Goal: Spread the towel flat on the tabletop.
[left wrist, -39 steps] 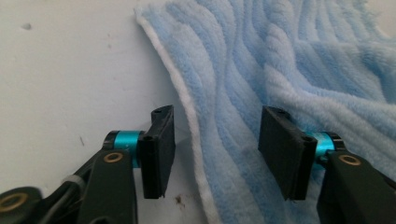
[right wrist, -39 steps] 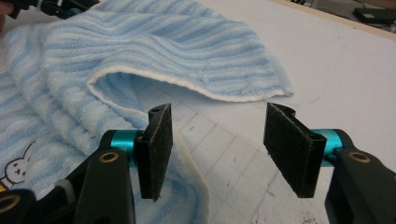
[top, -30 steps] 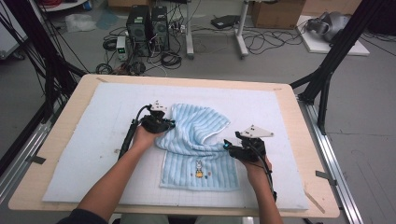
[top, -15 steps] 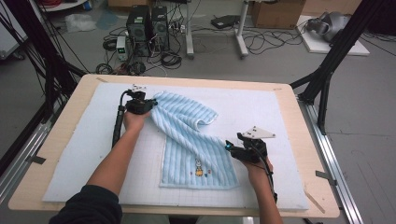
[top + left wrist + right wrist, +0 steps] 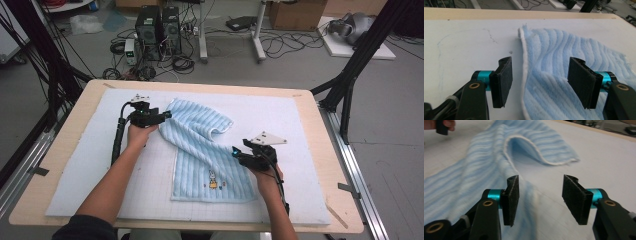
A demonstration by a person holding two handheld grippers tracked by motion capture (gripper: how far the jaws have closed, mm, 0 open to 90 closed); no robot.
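A light-blue striped towel (image 5: 202, 150) lay on the white mat (image 5: 90, 165) covering the tabletop (image 5: 70, 107), and the work in hand looked like spreading it flat. Its near half was already smooth, the small printed figure facing up not far from the tabletop's near edge. The far half was less tidy: the cloth ran diagonally toward the far-left corner, and its far-right portion was folded over on itself in a loose hump, the white hem curling up off the mat (image 5: 541, 157).

The left hand-held gripper (image 5: 162, 116) sat at the towel's far-left corner with its jaws apart. In the left gripper view the white hem (image 5: 524, 67) ran between the two pads, one pad over bare mat and the other over the striped pile, so nothing was clamped. Whether the pads touched the cloth was hard to say from that angle.

The right hand-held gripper (image 5: 239, 154) waited at the towel's right edge, roughly midway along it, jaws also wide apart and holding nothing; the right gripper view looked past its pads at the folded hump.

By my reading, about half was done: the left corner was placed and the near edge lay flat. Left were unfolding the far-right corner, drawing it toward the tabletop's far-right corner, and squaring the skewed far edge.
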